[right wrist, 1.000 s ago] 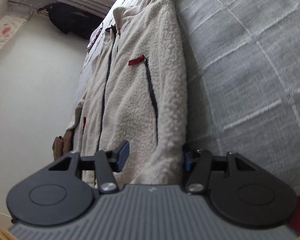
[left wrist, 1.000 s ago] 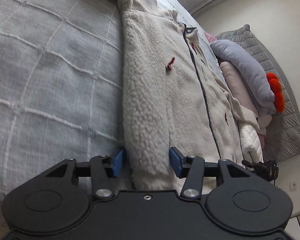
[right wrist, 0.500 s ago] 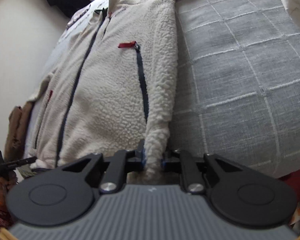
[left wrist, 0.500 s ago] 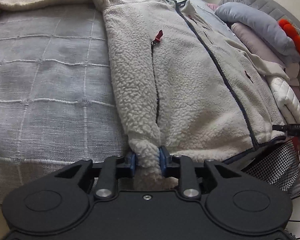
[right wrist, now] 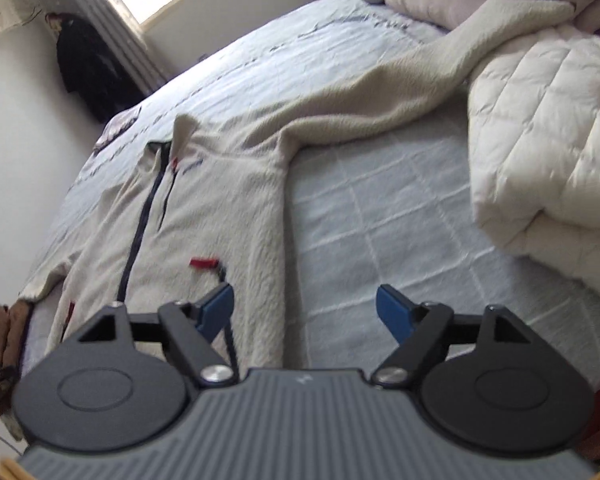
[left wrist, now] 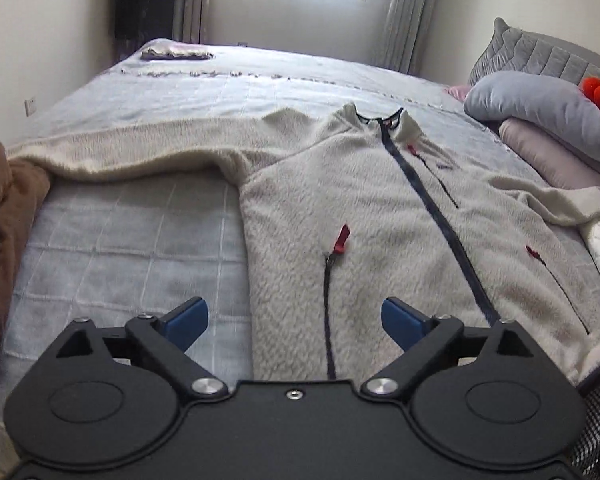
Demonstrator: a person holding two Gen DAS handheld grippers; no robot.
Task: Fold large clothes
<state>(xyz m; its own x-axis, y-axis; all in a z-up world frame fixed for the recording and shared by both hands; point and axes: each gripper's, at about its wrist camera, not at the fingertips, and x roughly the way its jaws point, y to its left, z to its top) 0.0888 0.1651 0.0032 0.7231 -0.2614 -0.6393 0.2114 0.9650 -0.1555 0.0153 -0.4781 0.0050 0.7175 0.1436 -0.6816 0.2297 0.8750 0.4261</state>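
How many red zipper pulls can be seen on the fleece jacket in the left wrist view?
3 on the fleece jacket: one on the pocket zipper nearest the camera, one on the opposite pocket, one near the collar. Others may be hidden.

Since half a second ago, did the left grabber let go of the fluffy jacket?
Yes. The left gripper was pinching the fleece jacket's bottom hem; now its jaws stand wide open, pulled back and raised above the hem, with the bedspread showing beneath one finger.
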